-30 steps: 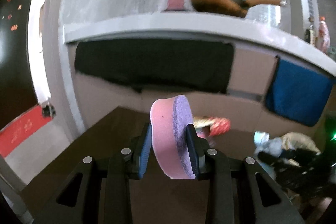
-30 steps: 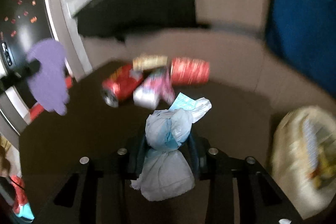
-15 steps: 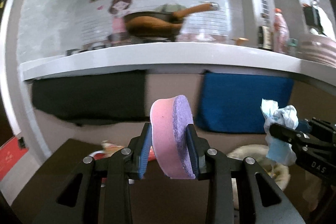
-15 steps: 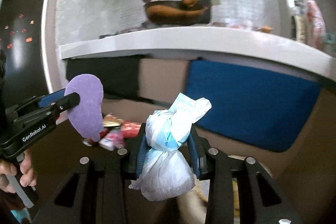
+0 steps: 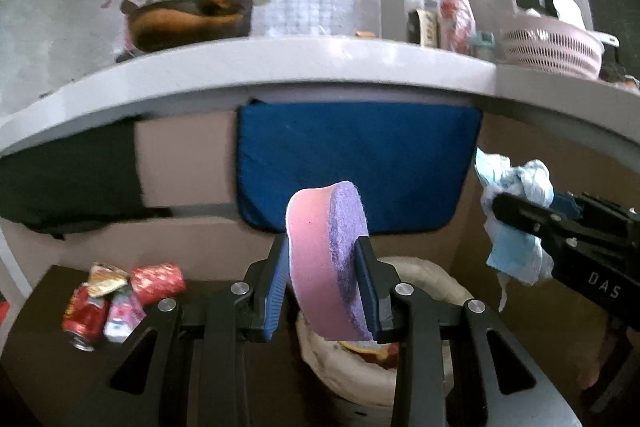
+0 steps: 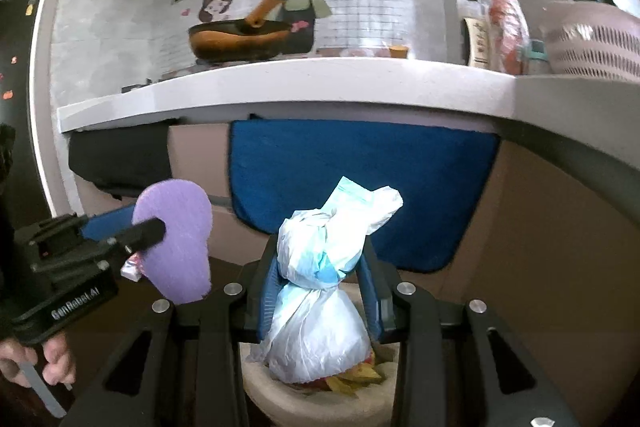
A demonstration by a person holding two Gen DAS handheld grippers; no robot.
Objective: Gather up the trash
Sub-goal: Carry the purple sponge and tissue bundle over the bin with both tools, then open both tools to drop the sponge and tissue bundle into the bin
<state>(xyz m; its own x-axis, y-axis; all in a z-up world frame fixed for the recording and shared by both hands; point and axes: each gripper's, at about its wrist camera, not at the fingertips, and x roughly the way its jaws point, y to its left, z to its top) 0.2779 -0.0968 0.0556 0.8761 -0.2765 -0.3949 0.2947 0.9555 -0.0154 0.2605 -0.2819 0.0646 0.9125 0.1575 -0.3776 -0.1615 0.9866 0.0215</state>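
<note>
My left gripper (image 5: 324, 287) is shut on a pink and purple sponge (image 5: 326, 259), held upright above a cream trash bin (image 5: 436, 279). My right gripper (image 6: 320, 287) is shut on a knotted white and blue plastic bag (image 6: 320, 279), held over the same bin (image 6: 280, 399), which has yellow and red scraps inside. The right gripper and its bag (image 5: 516, 211) show at the right of the left wrist view. The left gripper and sponge (image 6: 176, 239) show at the left of the right wrist view.
A red can (image 5: 82, 315), a pink carton (image 5: 122, 315) and a red packet (image 5: 158, 277) lie on the dark floor to the left. A blue cloth (image 5: 352, 163) and a black cloth (image 5: 68, 183) hang from the white counter (image 5: 280, 67) behind.
Both grippers swung right from the trash pile on the floor to above the bin. Each keeps its hold. The right gripper has lowered toward the bin.
</note>
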